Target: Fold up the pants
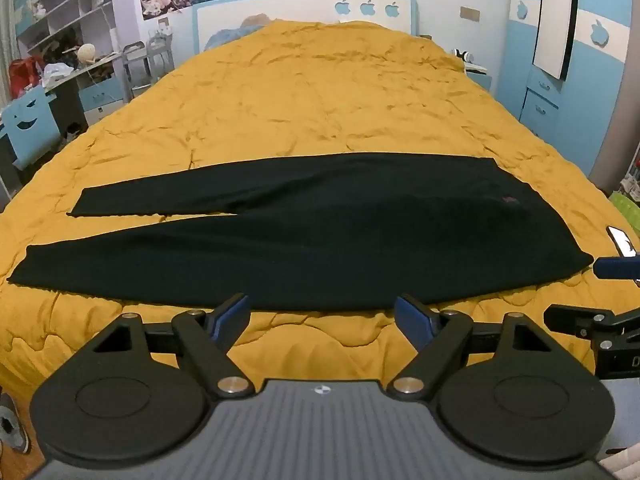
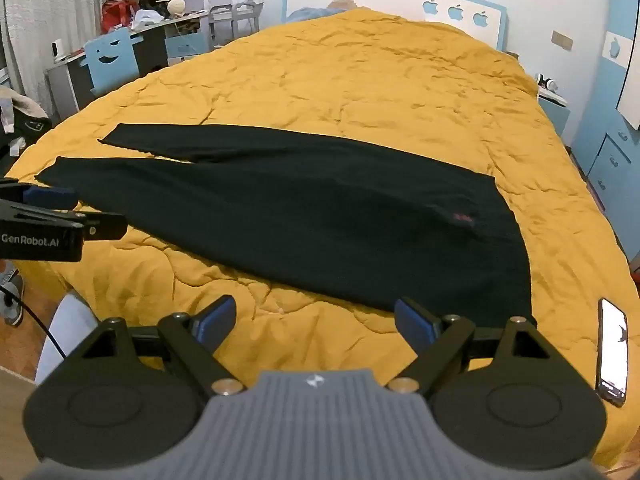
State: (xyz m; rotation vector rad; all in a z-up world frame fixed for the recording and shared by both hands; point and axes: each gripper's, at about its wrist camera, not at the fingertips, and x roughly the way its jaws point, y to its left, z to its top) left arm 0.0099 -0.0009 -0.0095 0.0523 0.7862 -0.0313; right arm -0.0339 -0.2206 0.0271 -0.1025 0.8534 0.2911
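- Left wrist view: black pants point(image 1: 304, 232) lie spread flat across a bed's mustard-yellow quilt point(image 1: 320, 100), the waistband at the right, the two legs running left and parted in a narrow V.
- The left tool point(image 1: 322, 316) hovers over the near edge of the quilt, its blue pads wide apart and empty, just short of the near leg.
- A phone point(image 1: 622, 242) lies on the quilt at the right, near the waistband.
- Judgement: folding has not begun; the first step is probably laying one leg over the other.
- Right wrist view: the right tool point(image 2: 316, 320) also stands wide apart and empty, close to the near waistband corner of the pants point(image 2: 320, 216).
- The phone point(image 2: 612, 356) lies just right of it on the quilt point(image 2: 360, 72).
- Judgement: to fold well, pinch the near waist corner and near hem together, grip only the fabric of the pants and not the quilt, lift evenly, and steer clear of the phone.
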